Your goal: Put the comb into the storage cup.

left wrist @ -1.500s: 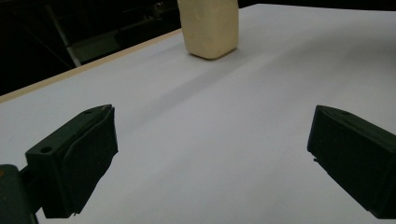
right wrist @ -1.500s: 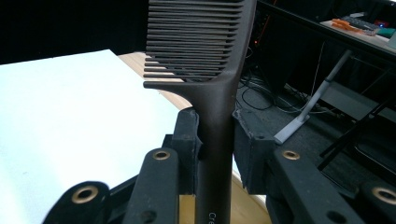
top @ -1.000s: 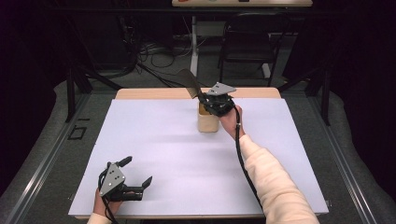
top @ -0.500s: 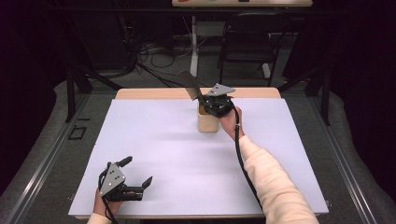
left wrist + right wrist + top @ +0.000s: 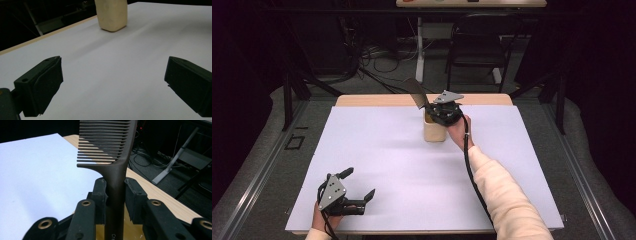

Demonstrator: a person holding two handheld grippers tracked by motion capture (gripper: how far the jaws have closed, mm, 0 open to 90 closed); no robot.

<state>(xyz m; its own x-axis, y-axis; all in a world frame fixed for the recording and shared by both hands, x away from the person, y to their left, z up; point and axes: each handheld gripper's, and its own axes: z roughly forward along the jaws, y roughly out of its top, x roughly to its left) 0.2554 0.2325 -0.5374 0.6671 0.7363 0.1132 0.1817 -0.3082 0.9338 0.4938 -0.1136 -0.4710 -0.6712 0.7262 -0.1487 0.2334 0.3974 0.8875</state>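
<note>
Brown comb (image 5: 113, 157), top edge cropped

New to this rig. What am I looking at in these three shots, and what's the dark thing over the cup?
There is no robot arm: a person holds a hand-operated claw in each hand. The high view looks down on the table from the person's side; each of the other two cameras rides on one claw and looks along its jaws.

A white sheet covers the table, with a cream cup near the far edge. The right claw sits over the cup, shut on a dark brown comb; the right gripper view shows the pads pinching the handle, teeth pointing up. The left claw rests near the front edge with its jaws wide apart and nothing between them, facing the cup.
</note>
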